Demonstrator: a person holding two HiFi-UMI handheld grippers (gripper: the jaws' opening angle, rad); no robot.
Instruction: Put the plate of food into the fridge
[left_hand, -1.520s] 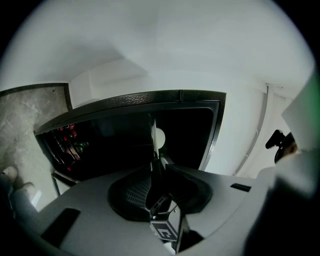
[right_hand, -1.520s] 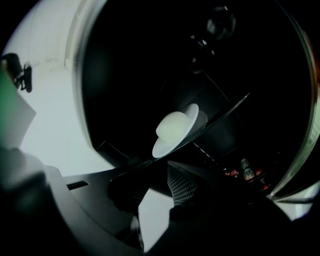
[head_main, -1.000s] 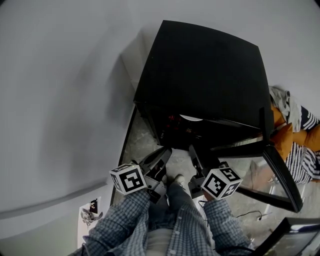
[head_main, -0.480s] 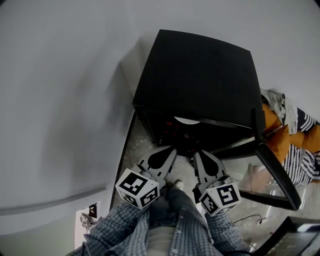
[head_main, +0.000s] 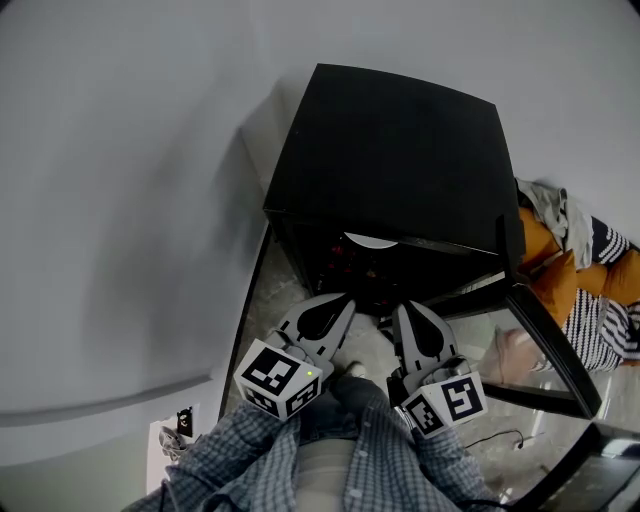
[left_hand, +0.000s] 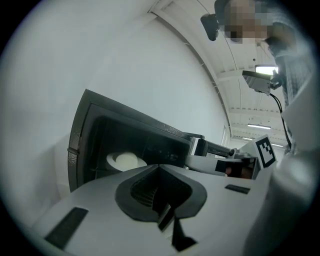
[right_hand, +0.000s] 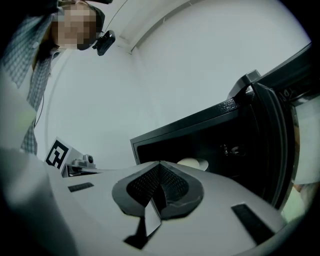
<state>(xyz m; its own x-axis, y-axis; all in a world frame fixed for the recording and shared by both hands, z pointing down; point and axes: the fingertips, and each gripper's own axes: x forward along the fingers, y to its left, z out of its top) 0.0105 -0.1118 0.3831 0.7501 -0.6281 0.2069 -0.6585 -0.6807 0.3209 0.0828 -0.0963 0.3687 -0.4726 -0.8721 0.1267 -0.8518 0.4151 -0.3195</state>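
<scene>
The plate of food (head_main: 370, 240) sits inside the open black fridge (head_main: 400, 150), on a shelf just behind the front edge, a pale mound showing on it in both gripper views. From the two grippers the plate lies at 12 o'clock, close ahead and clear of both. The left gripper (head_main: 340, 300) and right gripper (head_main: 408, 312) hang side by side before the opening, each with its jaws pressed together on nothing. The fridge door (head_main: 550, 340) stands swung out at about 3 o'clock of the right gripper, its edge running from 11 to 5 o'clock. That makes the right gripper the nearer one for closing it (judging by the plate's place, the likely next step). No brand or label is legible; only the square markers on the grippers' cubes show.
</scene>
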